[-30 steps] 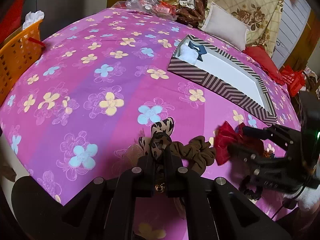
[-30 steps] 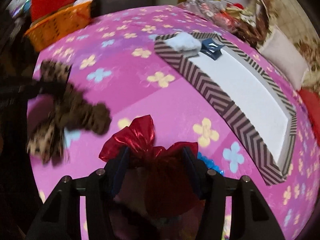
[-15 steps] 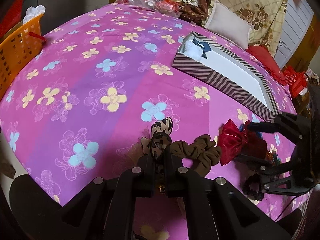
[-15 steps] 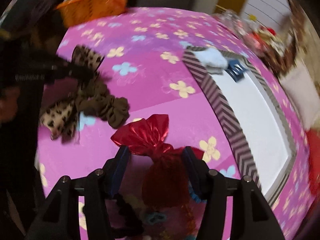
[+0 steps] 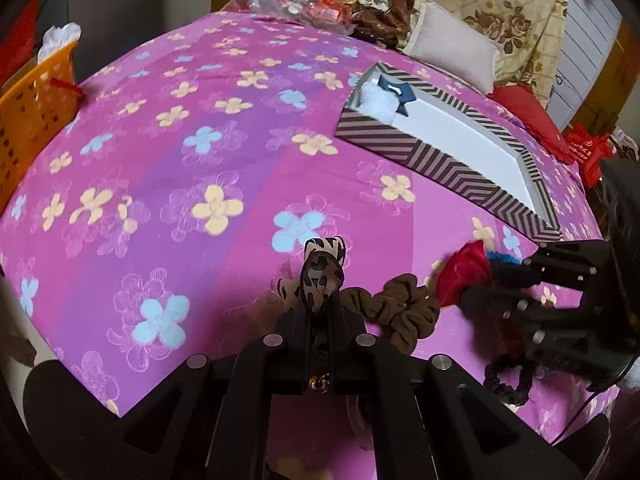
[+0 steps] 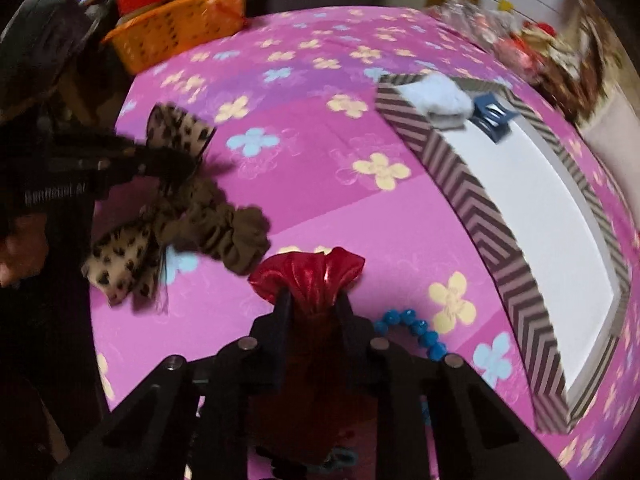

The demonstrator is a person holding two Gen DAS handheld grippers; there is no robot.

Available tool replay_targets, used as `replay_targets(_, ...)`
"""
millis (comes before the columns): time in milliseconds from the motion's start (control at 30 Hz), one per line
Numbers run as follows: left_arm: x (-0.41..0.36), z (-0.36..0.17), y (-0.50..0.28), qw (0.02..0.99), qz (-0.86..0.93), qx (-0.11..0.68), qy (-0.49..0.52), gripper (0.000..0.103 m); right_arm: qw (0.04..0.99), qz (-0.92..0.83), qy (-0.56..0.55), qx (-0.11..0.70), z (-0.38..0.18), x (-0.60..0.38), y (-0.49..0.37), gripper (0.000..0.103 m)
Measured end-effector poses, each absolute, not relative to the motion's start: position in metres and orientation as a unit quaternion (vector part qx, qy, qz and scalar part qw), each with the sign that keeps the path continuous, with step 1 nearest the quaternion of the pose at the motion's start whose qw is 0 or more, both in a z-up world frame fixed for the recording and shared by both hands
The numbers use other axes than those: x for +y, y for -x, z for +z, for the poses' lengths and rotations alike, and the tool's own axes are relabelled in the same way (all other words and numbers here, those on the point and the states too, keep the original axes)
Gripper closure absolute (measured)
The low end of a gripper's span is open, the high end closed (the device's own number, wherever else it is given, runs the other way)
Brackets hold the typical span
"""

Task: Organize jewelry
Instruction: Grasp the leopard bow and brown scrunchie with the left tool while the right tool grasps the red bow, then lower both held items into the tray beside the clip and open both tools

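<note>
Pink flowered bedsheet (image 5: 168, 168) under everything. Ahead and right of my fingers, well apart from them, the long zigzag-striped box (image 6: 516, 248), white inside, with a pale fluffy piece (image 6: 440, 98) and a dark blue claw clip (image 6: 492, 114) at its far end. Orange basket (image 6: 180, 36) far off, past my left side.

My left gripper (image 5: 320, 300) is clenched on the leopard-print bow (image 5: 320, 268): tan fabric with black spots, one loop poking up past my fingertips, the rest hanging below. A brown ruffled scrunchie (image 5: 400, 312) lies on the sheet just right of those fingers, touching the bow.

My right gripper (image 6: 312, 300) has just been closing and now pinches the neck of the shiny red pouch (image 6: 312, 272); its metallic ruffled top fans out beyond my fingertips, its darker body sits back between the fingers. Blue bead string (image 6: 412, 328) just right of my right fingers. A dark scrunchie (image 5: 508, 380) under that gripper, blurry
</note>
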State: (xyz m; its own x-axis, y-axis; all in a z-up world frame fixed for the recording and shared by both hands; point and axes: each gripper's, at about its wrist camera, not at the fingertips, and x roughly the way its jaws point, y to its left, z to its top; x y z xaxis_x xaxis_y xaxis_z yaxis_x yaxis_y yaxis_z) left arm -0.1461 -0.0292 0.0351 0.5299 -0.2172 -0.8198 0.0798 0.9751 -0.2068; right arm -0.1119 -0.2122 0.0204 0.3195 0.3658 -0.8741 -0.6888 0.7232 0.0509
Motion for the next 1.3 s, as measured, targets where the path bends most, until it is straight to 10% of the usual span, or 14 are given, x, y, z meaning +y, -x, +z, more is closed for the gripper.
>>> replay_targets(1300,-0.109,0.147,0.03,0.893,-0.19,0.399,0.083,0.1,0.894,0.161,-0.062,0.413,0.09,-0.319,0.032,0.082)
